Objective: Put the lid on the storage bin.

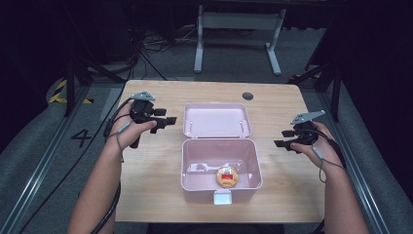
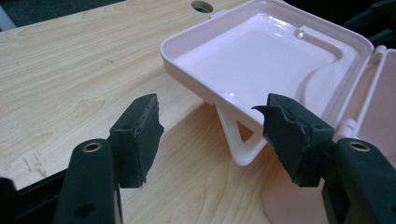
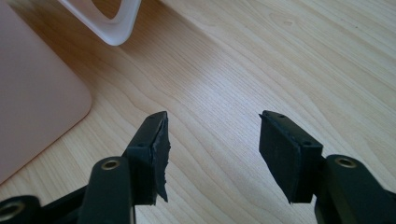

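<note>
The pink box, judged light, stiff and slippery, is best taken at its lid edge, at 12 o'clock. Both claws are released: left claw, right claw.

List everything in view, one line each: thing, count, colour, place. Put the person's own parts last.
table: one, light wood, centre of the high view.
box: one, pink, open, mid-table.
lid: one, pink, laid back flat behind the box.
latch: one, white, on the box's front wall.
round item: one, orange and red, inside the box.
table hole: one, dark, far edge.
left claw: one, black, open, left of the lid.
right claw: one, black, open, right of the box.
</note>
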`<state>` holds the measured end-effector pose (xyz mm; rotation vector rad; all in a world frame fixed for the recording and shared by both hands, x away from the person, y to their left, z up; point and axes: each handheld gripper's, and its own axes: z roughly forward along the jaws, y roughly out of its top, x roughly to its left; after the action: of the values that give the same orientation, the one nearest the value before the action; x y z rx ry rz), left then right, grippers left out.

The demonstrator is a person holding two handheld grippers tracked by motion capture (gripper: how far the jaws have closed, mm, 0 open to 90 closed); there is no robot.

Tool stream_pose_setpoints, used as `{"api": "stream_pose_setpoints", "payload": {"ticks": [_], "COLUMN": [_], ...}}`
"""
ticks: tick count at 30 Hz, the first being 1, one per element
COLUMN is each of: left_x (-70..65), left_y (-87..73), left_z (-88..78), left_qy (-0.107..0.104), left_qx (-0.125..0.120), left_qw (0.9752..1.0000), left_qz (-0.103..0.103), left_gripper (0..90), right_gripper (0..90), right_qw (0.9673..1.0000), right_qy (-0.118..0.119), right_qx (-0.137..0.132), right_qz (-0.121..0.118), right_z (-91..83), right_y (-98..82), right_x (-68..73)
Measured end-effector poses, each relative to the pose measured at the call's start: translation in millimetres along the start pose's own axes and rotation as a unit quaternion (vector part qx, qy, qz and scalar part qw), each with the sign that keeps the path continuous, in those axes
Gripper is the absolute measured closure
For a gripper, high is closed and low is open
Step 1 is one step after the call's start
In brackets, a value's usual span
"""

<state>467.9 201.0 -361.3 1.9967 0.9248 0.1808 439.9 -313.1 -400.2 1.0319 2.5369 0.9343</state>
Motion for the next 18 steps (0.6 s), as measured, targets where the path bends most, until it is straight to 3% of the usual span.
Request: {"api": "stream_pose_setpoints", "payload": {"ticks": [6, 11, 18], "left_x": [3.0, 5.2, 13.6], "left_y": [14.3, 20.6, 26.8], "left_z": [15.1, 28.6, 48.2], "left_qy": [0.003, 0.007, -0.004], "left_qx": [-0.003, 0.015, 0.015], "left_qw": [1.0, 0.9998, 0.9998], "left_qz": [-0.004, 0.006, -0.008], "left_gripper": [36.9, 36.9, 37.2], "right_gripper": [42.4, 42.2, 41.8], "right_qw": [0.9999, 0.9999, 0.9998], "right_qy": [-0.009, -0.013, -0.018], "right_qx": [0.004, 0.004, 0.009], "right_qz": [0.005, 0.007, 0.008], "right_z": [-1.5, -2.9, -4.1], "right_y": [-5.1, -8.2, -13.0], "right_x": [1.6, 3.5, 6.3]}}
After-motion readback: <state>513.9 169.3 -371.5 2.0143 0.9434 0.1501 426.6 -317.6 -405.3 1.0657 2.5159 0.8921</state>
